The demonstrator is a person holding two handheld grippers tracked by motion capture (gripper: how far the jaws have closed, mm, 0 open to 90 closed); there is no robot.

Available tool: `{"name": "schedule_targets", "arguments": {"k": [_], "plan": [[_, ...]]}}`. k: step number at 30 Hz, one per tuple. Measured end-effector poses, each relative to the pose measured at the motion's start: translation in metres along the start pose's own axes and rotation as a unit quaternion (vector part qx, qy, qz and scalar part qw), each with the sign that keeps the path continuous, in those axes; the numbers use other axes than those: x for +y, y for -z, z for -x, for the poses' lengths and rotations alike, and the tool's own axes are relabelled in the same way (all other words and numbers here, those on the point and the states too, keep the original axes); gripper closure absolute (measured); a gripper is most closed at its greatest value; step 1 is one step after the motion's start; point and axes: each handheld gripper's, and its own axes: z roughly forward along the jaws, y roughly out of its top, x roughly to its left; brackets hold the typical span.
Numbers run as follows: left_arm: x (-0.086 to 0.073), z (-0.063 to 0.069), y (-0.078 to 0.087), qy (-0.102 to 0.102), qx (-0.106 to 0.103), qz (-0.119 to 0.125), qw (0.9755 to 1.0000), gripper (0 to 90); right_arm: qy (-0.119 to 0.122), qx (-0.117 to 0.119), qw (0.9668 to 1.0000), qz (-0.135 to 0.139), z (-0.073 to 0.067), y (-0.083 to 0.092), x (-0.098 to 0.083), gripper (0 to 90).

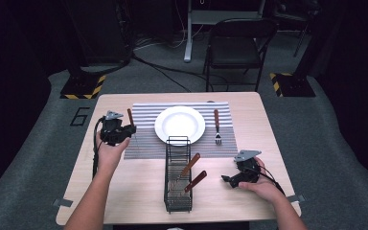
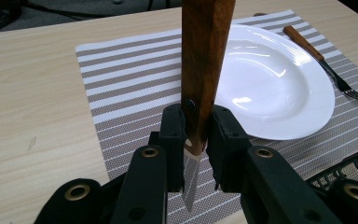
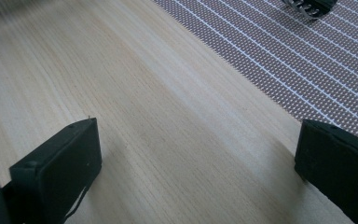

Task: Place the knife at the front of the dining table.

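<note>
The knife's [image 2: 204,60] handle top runs off the left gripper view, the fork [image 3: 307,7] is cropped to its tines in the right gripper view, and the caddy's [image 1: 178,179] utensil heads seem indistinct.

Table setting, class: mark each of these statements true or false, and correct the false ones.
1. The left gripper holds a wooden-handled knife. True.
2. The right gripper grips a spoon. False: its jaws are open and empty above the table.
3. The fork lies right of the plate. True.
4. The plate sits on bare wood. False: it sits on the striped mat.
5. The wire caddy is empty. False: it holds two wooden-handled utensils.
</note>
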Motion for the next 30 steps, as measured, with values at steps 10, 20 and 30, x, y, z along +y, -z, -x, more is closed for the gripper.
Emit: {"name": "schedule_targets", "arguments": {"k": [10,20,30], "plan": [[-0.004,-0.001,-0.008,0.002,0.011,-0.001,0.9999,76.3,0.0,0.0,1.0,0.0,0.0,0.0,0.0,0.0],[0.001,0.001,-0.021,-0.003,0.014,-0.005,0.9999,76.4,0.0,0.0,1.0,0.0,0.0,0.0,0.0,0.0],[0.002,-0.003,-0.038,0.015,0.019,0.005,0.9997,76.6,0.0,0.0,1.0,0.0,0.0,0.0,0.0,0.0]]}}
